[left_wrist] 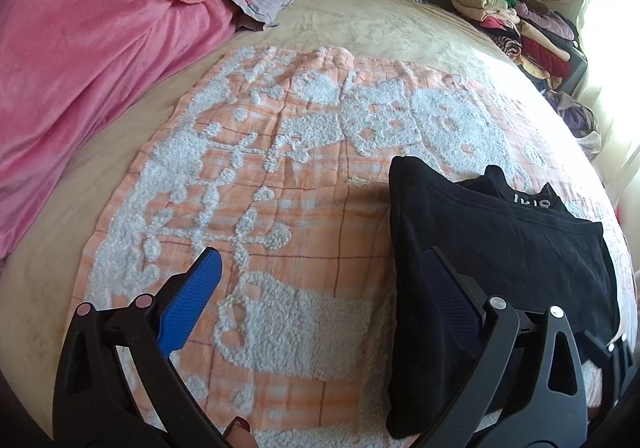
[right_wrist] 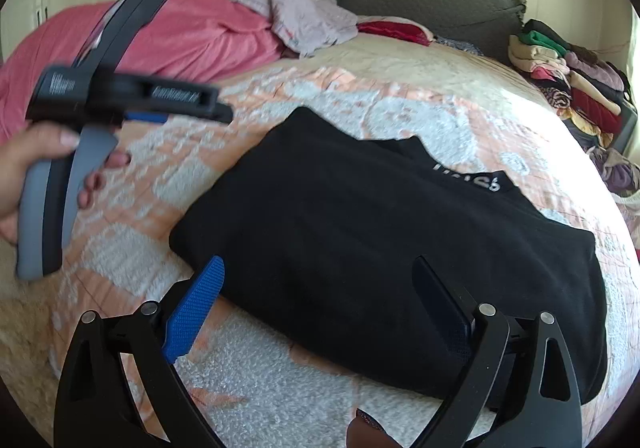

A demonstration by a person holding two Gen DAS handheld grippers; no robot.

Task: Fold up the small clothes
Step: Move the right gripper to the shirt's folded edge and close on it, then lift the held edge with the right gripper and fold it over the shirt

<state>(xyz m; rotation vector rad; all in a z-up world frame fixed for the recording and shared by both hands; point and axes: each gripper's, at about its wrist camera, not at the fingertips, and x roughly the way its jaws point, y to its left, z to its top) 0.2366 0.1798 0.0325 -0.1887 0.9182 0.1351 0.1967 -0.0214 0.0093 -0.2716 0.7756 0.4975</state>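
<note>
Left gripper (left_wrist: 324, 276) jaws spread wide, nothing between them. Black garment (left_wrist: 500, 248) lies folded at 4 o'clock on orange-and-white towel (left_wrist: 260, 184); right finger overlaps its near left edge. Pink blanket (left_wrist: 80, 80) at 10 o'clock. Stack of folded clothes (left_wrist: 516, 28) at 2 o'clock.

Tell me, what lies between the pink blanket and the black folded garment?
Only the peach-and-white tufted towel, seen in both views, between pink blanket and black garment.
</note>
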